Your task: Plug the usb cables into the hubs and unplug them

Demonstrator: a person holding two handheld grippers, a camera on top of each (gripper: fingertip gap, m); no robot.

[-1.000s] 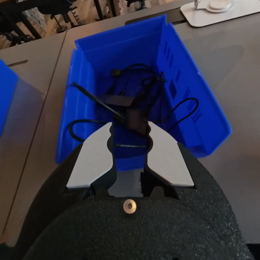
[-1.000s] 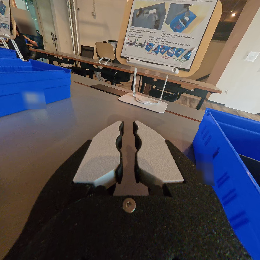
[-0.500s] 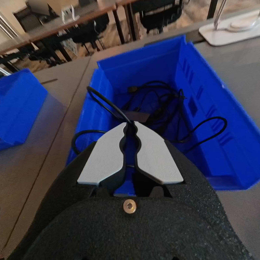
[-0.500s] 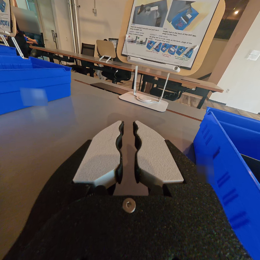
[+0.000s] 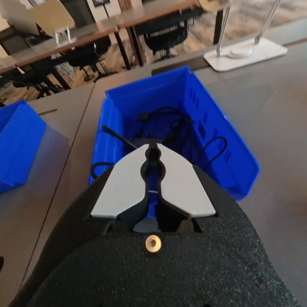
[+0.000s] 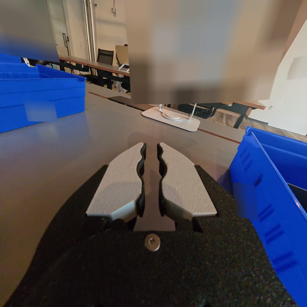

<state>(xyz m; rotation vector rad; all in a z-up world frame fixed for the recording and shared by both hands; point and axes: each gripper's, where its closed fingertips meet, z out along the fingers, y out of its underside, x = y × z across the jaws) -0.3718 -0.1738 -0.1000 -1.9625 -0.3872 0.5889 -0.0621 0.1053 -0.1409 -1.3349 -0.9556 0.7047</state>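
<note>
In the left wrist view a blue bin (image 5: 232, 149) stands on the table and holds a tangle of black USB cables (image 5: 167, 119). My left gripper (image 5: 153, 146) is over the near end of the bin. It is shut on one black cable (image 5: 119, 137), which runs up and left from the fingertips over the bin's left wall. A dark piece of it sits between the jaws. No hub shows clearly. In the right wrist view my right gripper (image 6: 151, 146) hangs low over the bare table (image 6: 66, 157), with only a narrow gap between the jaws and nothing in it.
A second blue bin (image 5: 18, 146) stands to the left in the left wrist view. In the right wrist view, stacked blue bins (image 6: 41, 86) are far left and another blue bin (image 6: 265, 199) is close on the right. A white stand base (image 6: 172, 118) sits ahead. The tips of one gripper are about 40 cm away from the tips of the other.
My left gripper has closed from open onto the black cable and has drawn back and up from the bin. My right gripper has stayed in place.
</note>
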